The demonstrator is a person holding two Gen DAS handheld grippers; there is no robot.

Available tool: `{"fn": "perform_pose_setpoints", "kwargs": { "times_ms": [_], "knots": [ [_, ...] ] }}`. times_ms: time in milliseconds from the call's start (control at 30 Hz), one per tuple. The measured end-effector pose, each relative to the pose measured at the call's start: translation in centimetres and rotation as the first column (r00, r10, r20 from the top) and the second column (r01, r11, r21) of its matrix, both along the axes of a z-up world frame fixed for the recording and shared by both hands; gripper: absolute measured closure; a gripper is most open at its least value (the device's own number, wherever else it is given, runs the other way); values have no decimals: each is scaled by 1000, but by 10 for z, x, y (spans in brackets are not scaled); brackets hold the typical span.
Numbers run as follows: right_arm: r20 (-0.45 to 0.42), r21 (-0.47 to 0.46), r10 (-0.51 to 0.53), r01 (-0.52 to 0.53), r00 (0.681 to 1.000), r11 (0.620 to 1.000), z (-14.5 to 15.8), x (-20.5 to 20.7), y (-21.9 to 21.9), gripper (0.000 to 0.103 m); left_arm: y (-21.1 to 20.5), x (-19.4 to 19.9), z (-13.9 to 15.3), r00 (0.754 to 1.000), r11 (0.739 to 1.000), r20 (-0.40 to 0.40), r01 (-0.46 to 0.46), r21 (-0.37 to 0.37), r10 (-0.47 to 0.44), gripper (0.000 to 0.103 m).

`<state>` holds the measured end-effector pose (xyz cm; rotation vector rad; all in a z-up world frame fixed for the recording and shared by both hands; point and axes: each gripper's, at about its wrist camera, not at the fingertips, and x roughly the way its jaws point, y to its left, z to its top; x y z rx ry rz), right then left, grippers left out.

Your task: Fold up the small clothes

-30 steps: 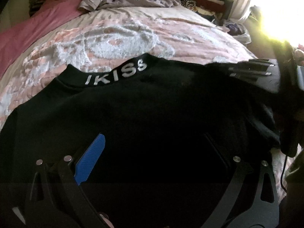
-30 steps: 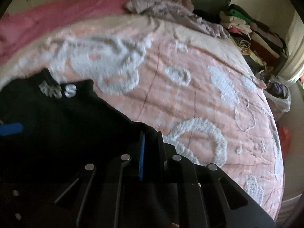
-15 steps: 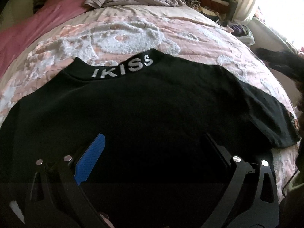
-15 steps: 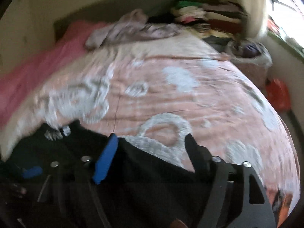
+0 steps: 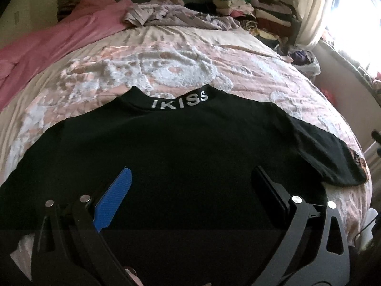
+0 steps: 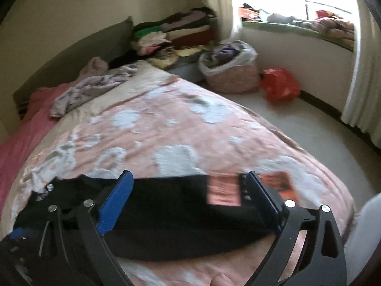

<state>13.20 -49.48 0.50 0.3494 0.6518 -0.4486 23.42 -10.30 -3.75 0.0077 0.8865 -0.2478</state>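
A black T-shirt [image 5: 185, 147] with "IKISS" on its collar lies spread flat, back up, on the pink and white bedspread [image 5: 166, 62]. My left gripper [image 5: 190, 178] is open and empty above the shirt's lower middle. My right gripper [image 6: 185, 181] is open and empty, hovering over the shirt's right sleeve [image 6: 181, 205], whose end shows an orange-pink patch [image 6: 221, 193]. In the left wrist view that sleeve [image 5: 328, 157] reaches toward the bed's right edge.
A crumpled lilac garment [image 5: 171, 14] and a pink blanket [image 5: 54, 45] lie at the bed's far end. Stacked folded clothes [image 6: 176, 33] stand in the corner. A basket of laundry [image 6: 231, 69] and a red bag [image 6: 278, 85] sit on the floor by the window.
My right gripper let go of the sleeve, opened and drew back to the right. The sleeve now lies flat on the bed. My left gripper lifted slightly and stays open.
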Motion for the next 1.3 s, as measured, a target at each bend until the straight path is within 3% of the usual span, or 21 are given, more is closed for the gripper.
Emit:
{"fn": "perform_pose_setpoints", "kwargs": {
  "times_ms": [400,767,867,900,933,967,1000,1033,1300],
  "knots": [
    [-60,98,-131,136,990,986,-40,-51,-51,8,3,-28,6,999,998,50,-17,55,15,9],
    [-153,222,-184,215,971,951,-83,-54,-86,9,-25,-45,-25,999,993,-2,44,109,-44,9],
    [-154,211,-191,221,970,952,-91,-49,-89,25,-27,-44,-33,999,993,-15,42,113,-40,9],
    [-153,204,-184,213,971,955,-92,-47,-89,42,-27,-44,-35,999,993,-20,40,114,-38,9],
    [-149,204,-165,194,975,960,-91,-45,-87,52,-27,-43,-36,999,993,-22,39,115,-37,9],
    [-143,203,-150,177,978,963,-90,-44,-86,54,-26,-43,-37,999,993,-25,36,115,-33,9],
    [-125,197,-131,153,984,968,-87,-44,-83,71,-25,-43,-37,999,993,-25,34,112,-31,9],
    [-103,209,-98,118,990,971,-86,-43,-82,76,-24,-44,-35,999,994,-25,33,106,-30,9],
    [19,46,-2,1,1000,999,-34,-42,-58,79,-12,-47,-11,1000,998,12,17,64,-17,9]
  ]
}}
